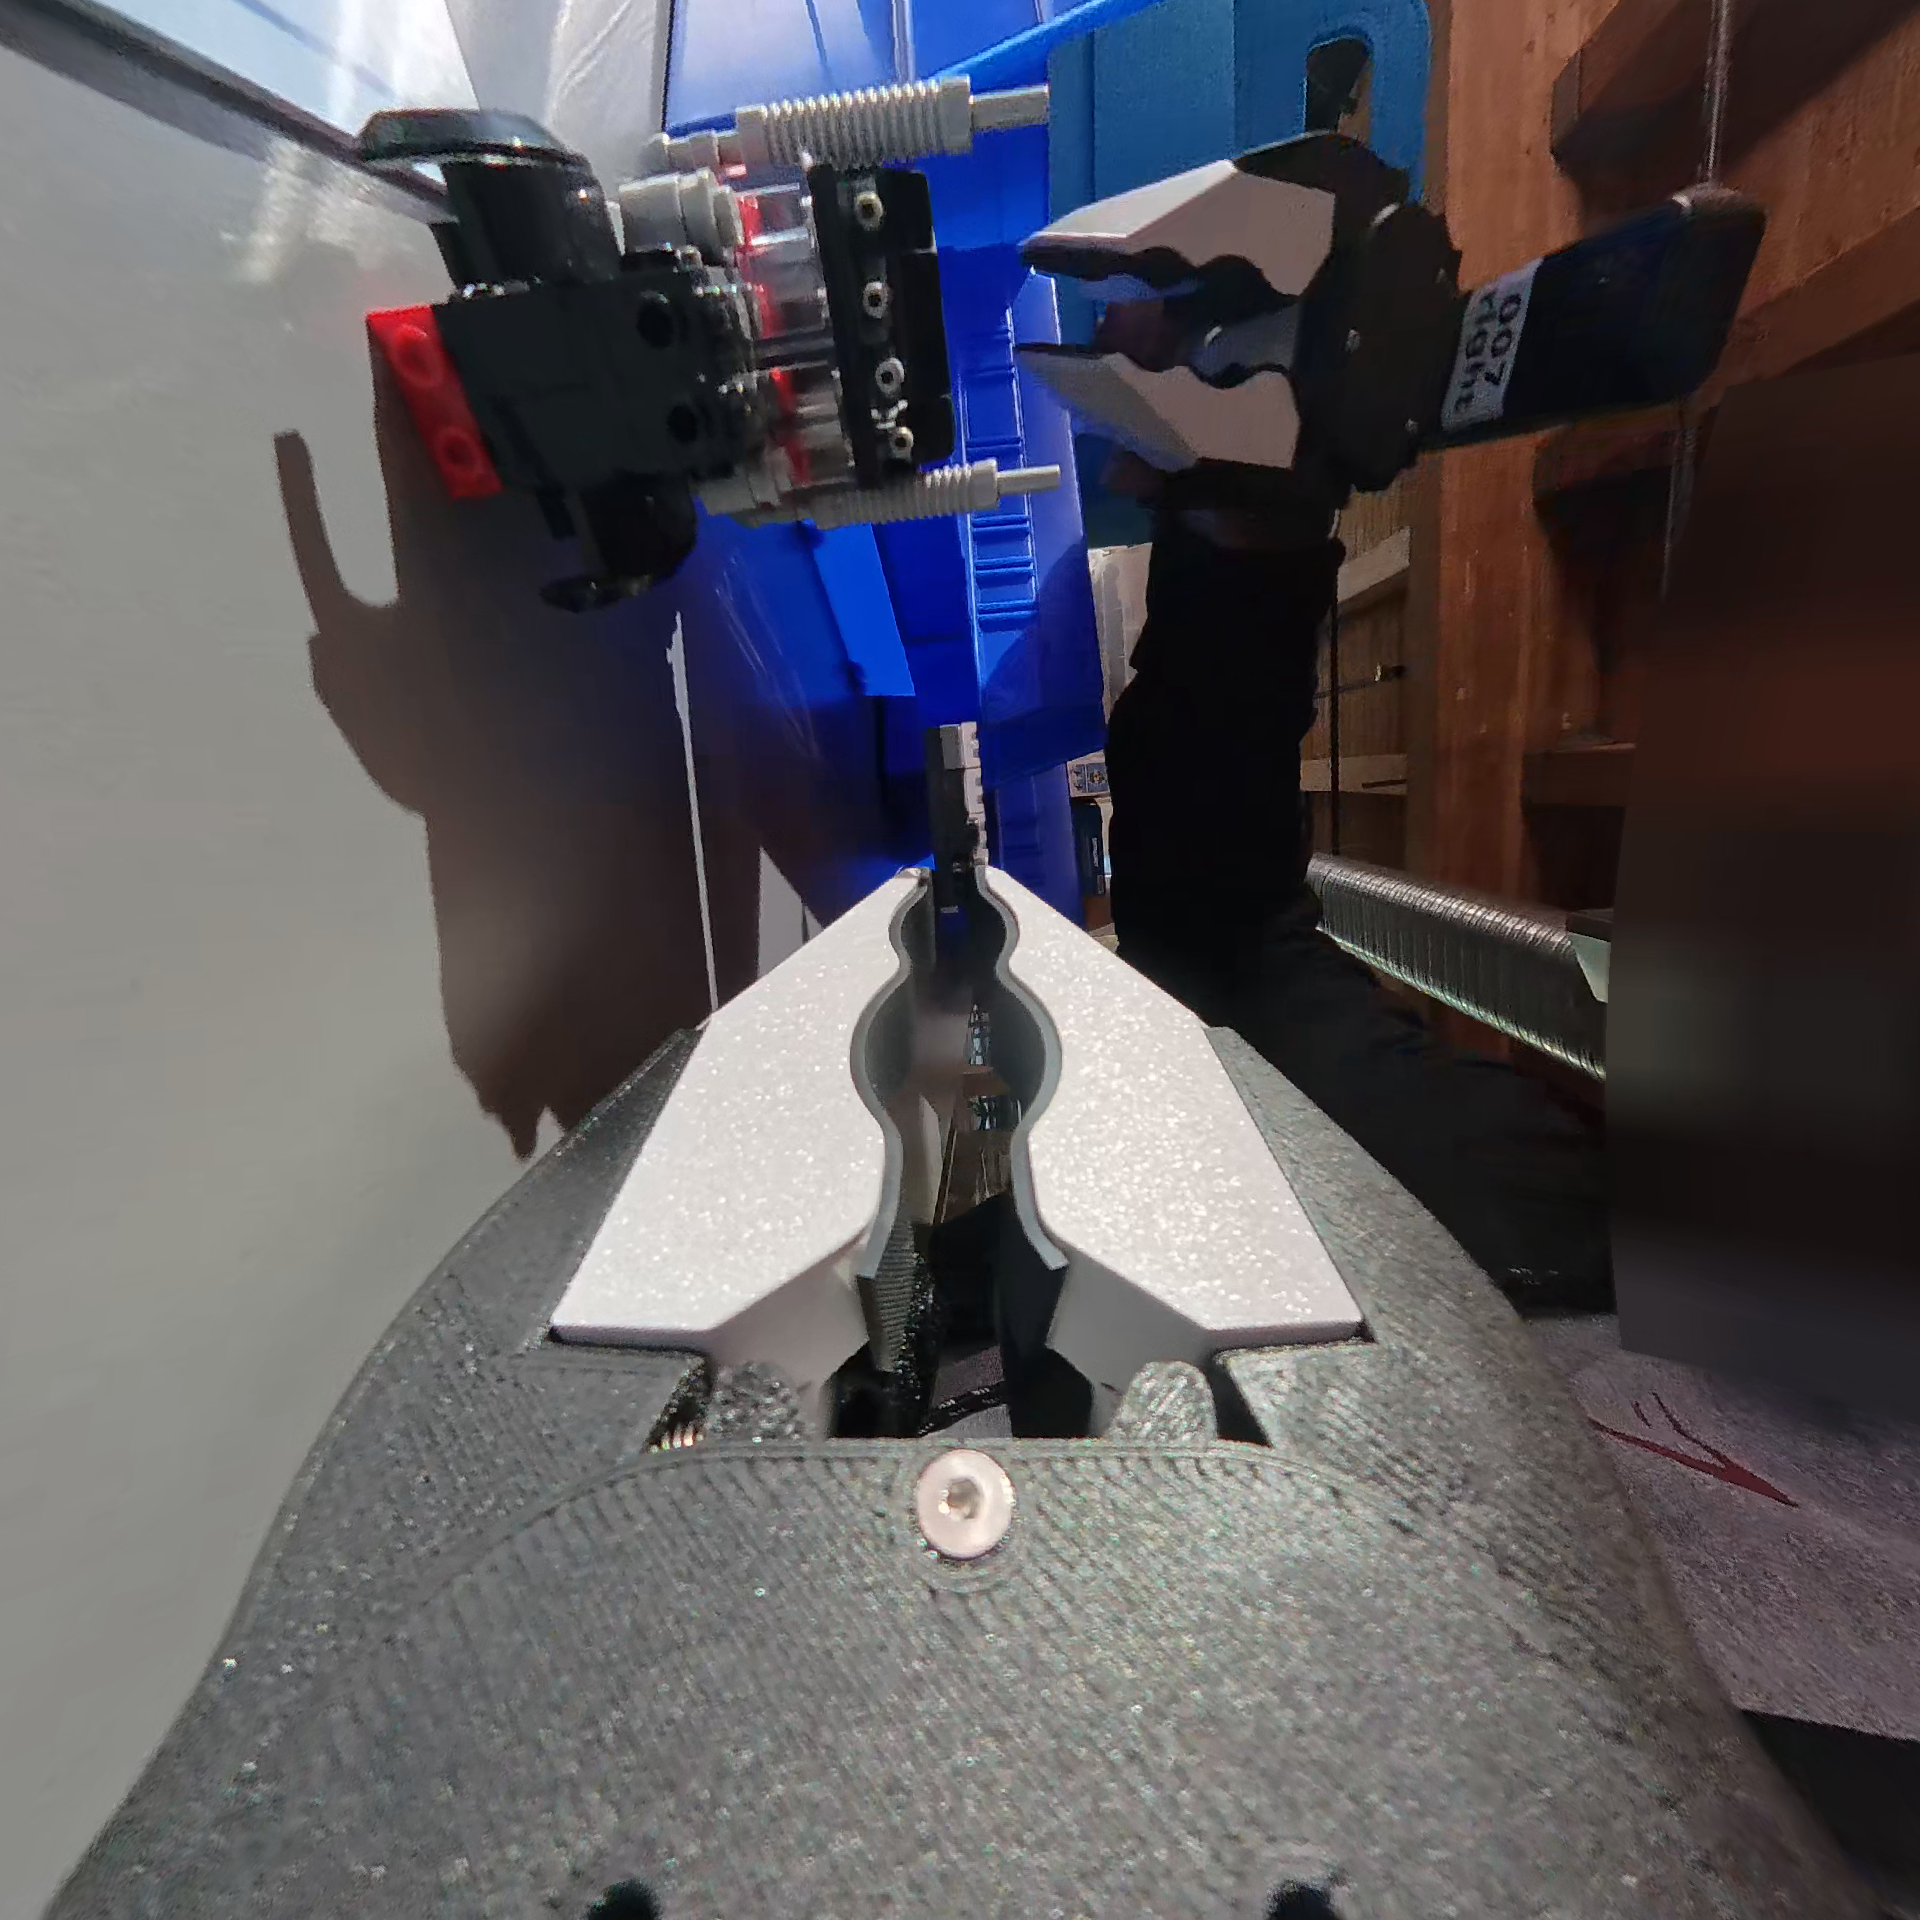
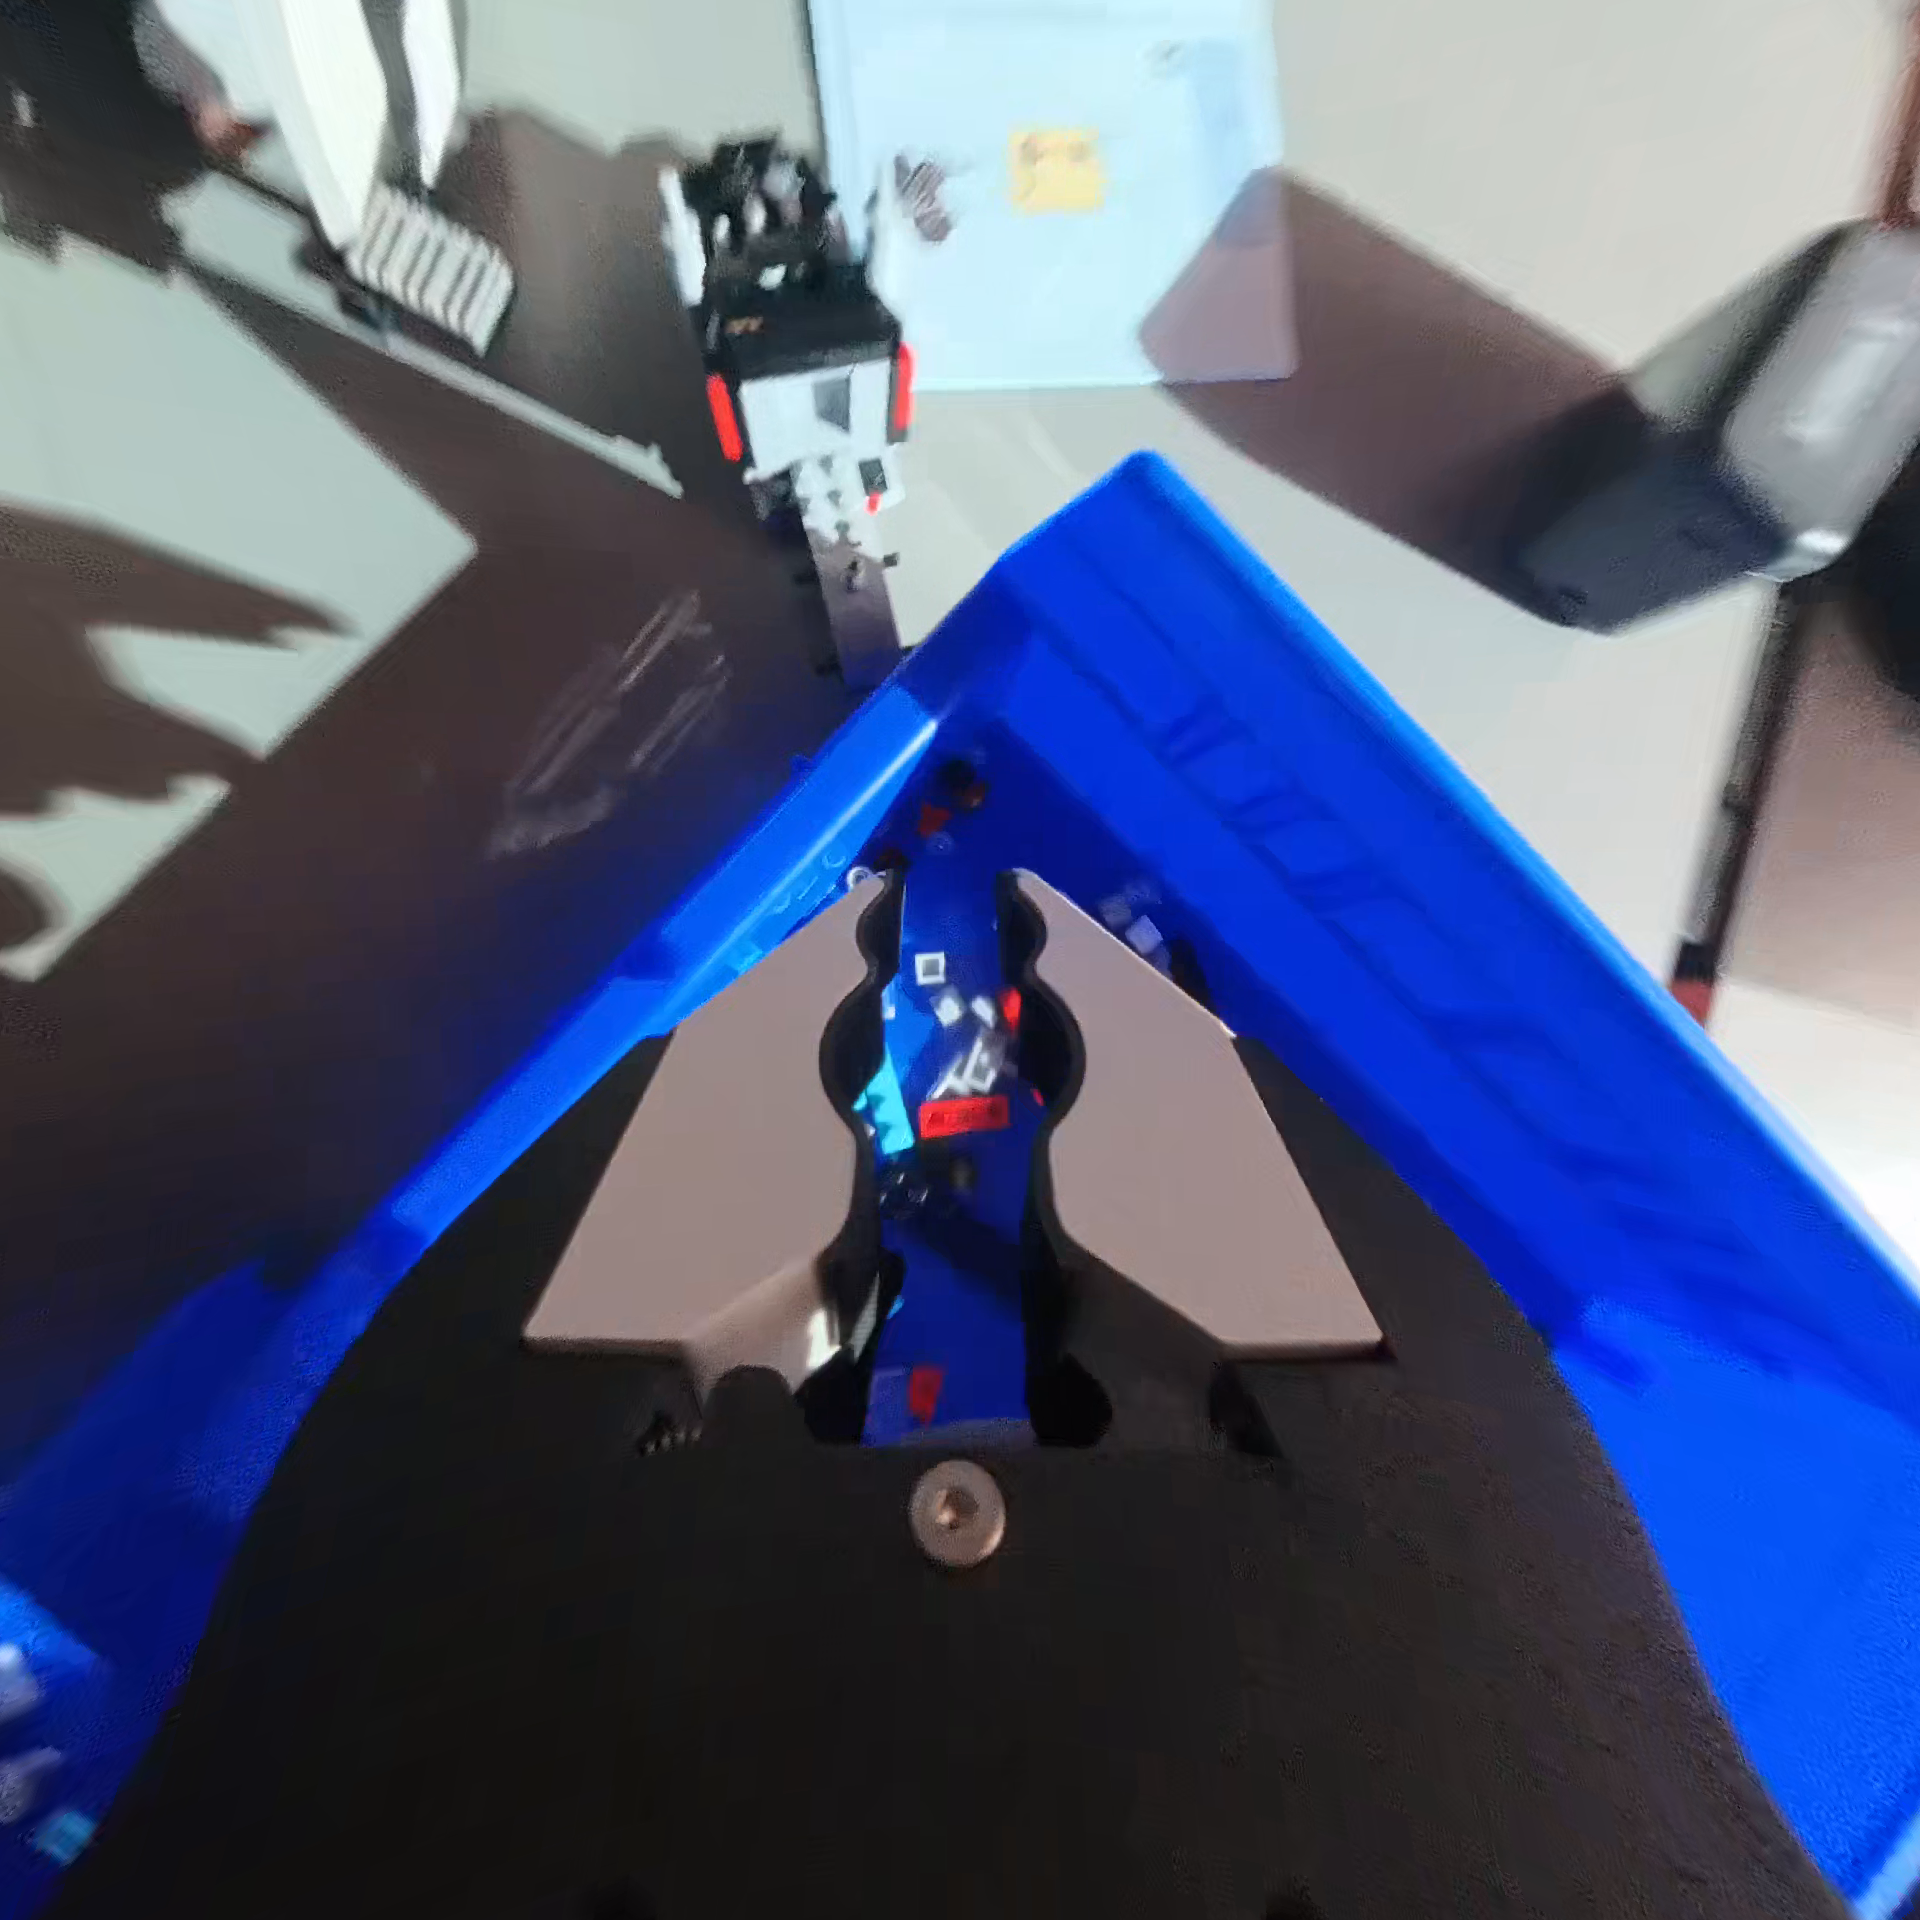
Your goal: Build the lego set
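The left tongs were pinched tight on a small black and grey lego piece, which stuck up out of the narrow slot between the fingertips. Beyond them, up on the far left of that view, the half-built lego model sat on the white desk, black-bodied with a red plate at one end and grey threaded rods along its sides, throwing a long shadow across the surface. Just beside it stood the blue bin.

The right tongs hung spread apart over the inside of that blue bin, with nothing between the fingers. Through the gap, loose lego pieces lay scattered on the bin floor: white ones, a red one, a light blue one. The view was blurred, so finer shapes could not be told. The same right tongs showed from the left wrist view too, fingers apart, above the bin.

Past the bin corner, the model stood on the desk, and behind it lay a pale sheet bearing a yellow patch.
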`<state>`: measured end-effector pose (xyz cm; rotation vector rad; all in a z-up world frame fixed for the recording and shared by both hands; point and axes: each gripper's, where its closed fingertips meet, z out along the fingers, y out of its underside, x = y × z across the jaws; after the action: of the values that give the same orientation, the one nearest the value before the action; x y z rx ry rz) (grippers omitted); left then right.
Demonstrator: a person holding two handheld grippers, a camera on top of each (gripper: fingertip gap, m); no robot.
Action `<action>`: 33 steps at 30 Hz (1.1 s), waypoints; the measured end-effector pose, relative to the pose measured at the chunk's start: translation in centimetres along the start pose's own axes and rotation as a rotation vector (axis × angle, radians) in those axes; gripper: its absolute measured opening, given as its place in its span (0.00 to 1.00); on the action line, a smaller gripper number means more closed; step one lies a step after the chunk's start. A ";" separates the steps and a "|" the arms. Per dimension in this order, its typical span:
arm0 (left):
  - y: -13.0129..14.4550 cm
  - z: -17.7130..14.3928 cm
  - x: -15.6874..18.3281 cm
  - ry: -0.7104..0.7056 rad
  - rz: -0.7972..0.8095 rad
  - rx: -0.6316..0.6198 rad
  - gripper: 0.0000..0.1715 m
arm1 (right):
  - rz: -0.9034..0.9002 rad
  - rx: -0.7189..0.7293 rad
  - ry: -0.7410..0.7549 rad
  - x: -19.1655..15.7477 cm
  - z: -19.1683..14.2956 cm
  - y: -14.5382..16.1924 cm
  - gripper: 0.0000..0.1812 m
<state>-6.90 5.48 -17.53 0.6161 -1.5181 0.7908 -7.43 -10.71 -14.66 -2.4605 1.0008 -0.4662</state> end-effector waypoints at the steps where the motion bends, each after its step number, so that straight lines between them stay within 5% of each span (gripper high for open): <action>1: -0.1 0.0 0.0 -0.001 0.000 0.004 0.03 | -0.035 -0.026 -0.043 0.0 1.4 0.3 0.11; 7: -0.3 -0.2 -0.2 -0.006 -0.009 0.022 0.03 | -0.103 -0.100 -0.172 0.0 5.5 1.8 0.07; 23: -0.3 -0.4 0.1 0.006 0.004 0.030 0.03 | -0.063 -0.080 -0.186 -0.8 7.0 2.0 0.05; 28: -0.3 -0.4 0.2 0.009 0.008 0.026 0.03 | -0.018 -0.091 -0.079 0.2 5.3 2.0 0.05; 33: -0.5 -0.6 0.4 0.028 -0.005 0.035 0.03 | 0.243 0.042 0.066 0.7 -0.2 -1.0 0.05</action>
<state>-6.21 5.69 -17.12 0.6325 -1.4794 0.8204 -6.43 -10.63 -13.84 -2.2609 1.2844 -0.4841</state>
